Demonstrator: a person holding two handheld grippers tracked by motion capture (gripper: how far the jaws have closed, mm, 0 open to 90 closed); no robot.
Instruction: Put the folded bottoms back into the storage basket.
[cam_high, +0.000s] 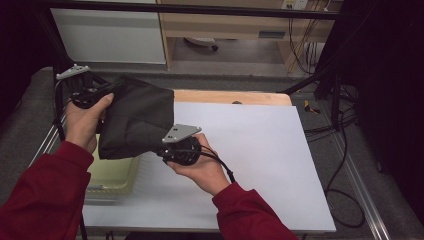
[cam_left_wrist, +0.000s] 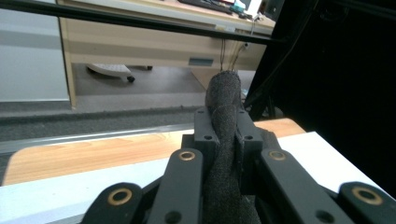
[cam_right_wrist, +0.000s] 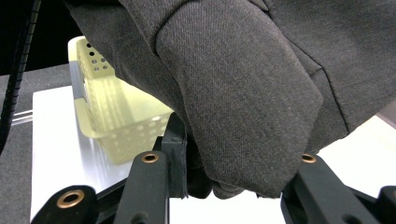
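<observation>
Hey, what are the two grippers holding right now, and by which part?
Both hold the dark grey fabric garment, lifted above the table: the left gripper pinches a bunched edge, the right gripper a lower fold.

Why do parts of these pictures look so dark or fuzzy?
High view: unlit black edges, soft overall, with the dark grey woven cloth bright enough. Left gripper view: the nearest black links look soft; its right side is black. Right gripper view: close cloth is sharp, while the pale yellow perforated plastic basket blurs.

White table top (cam_high: 260, 150), wooden desk (cam_high: 220, 25) behind — cables (cam_high: 345, 150) on grey floor
</observation>
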